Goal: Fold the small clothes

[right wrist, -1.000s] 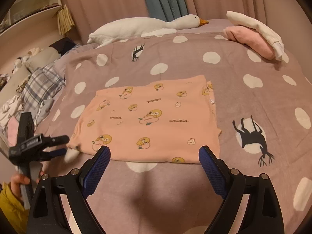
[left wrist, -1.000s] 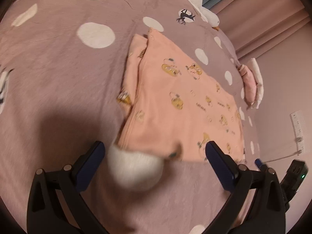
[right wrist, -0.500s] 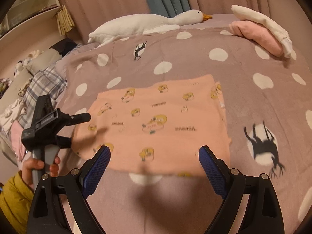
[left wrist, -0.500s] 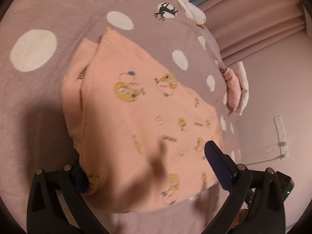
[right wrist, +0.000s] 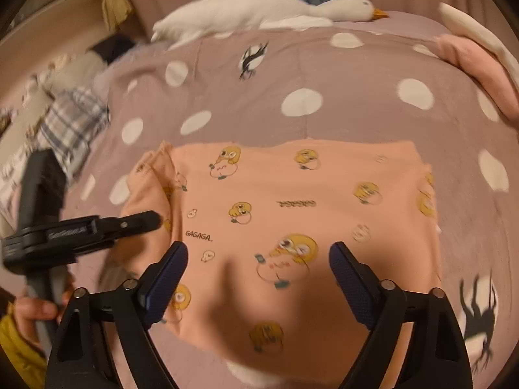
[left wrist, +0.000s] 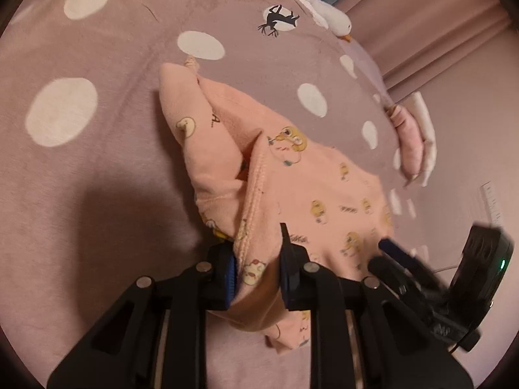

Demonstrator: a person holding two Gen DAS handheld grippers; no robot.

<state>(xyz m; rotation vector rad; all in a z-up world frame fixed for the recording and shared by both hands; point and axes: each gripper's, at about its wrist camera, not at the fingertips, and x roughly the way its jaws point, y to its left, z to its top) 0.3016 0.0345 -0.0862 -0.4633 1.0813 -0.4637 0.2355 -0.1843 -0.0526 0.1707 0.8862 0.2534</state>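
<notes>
A peach garment (left wrist: 308,178) printed with yellow ducks lies on the dotted mauve bed cover (left wrist: 97,194). My left gripper (left wrist: 258,272) is closing on its near hem, and the bunched fabric sits pinched between the blue pads, lifted into a ridge. In the right wrist view that gripper (right wrist: 152,218) reaches the garment (right wrist: 292,201) at its left edge. My right gripper (right wrist: 258,278) hovers over the near part of the cloth, jaws wide and closing slightly, and the pads do not press on it. One of its blue fingers (left wrist: 394,249) shows blurred in the left wrist view.
A white goose plush (right wrist: 259,9) lies along the far edge of the bed. Folded pink and white clothes (right wrist: 480,64) are stacked at the far right. A plaid cloth (right wrist: 71,123) lies off the bed's left side. A hand (right wrist: 32,311) with a yellow sleeve holds the left gripper's handle.
My left gripper went from wide open to shut on the garment's hem, which has bunched up. The right gripper moved forward from in front of the garment to above it.
</notes>
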